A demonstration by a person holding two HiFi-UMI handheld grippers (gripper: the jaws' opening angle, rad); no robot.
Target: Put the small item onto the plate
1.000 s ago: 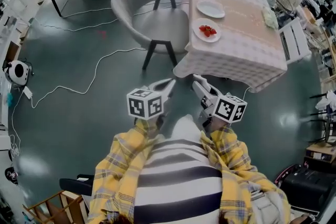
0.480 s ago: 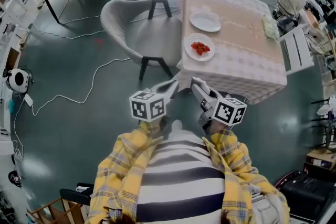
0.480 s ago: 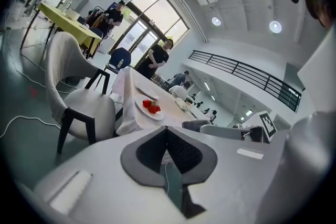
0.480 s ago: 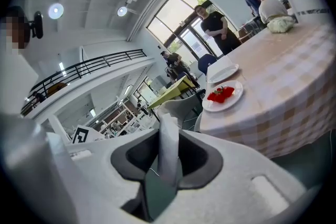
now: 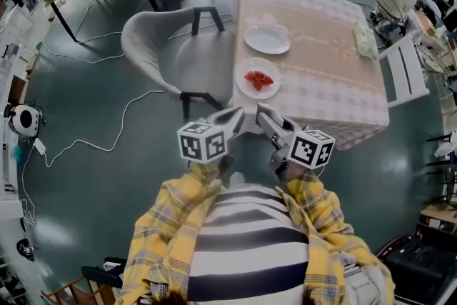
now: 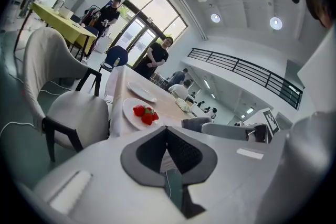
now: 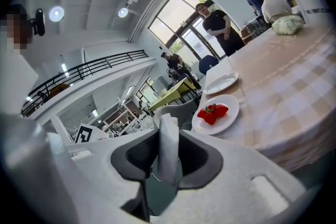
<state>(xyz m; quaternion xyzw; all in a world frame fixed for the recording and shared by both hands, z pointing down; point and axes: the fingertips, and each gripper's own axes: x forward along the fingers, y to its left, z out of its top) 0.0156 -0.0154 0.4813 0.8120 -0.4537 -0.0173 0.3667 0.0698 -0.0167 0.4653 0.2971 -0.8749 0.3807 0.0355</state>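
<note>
Closer than a second ago, the square table with the pink checked cloth [image 5: 328,75] now lies just ahead of my grippers, with the round white plate of red strawberries [image 5: 246,89] near its edge and the empty round white plate [image 5: 267,39] just beyond. My right gripper [image 7: 168,134] pinches the small flat white item [image 7: 169,157] upright between its pads, short of both plates. I see my left gripper [image 6: 167,131] with its pads pressed together on nothing.
</note>
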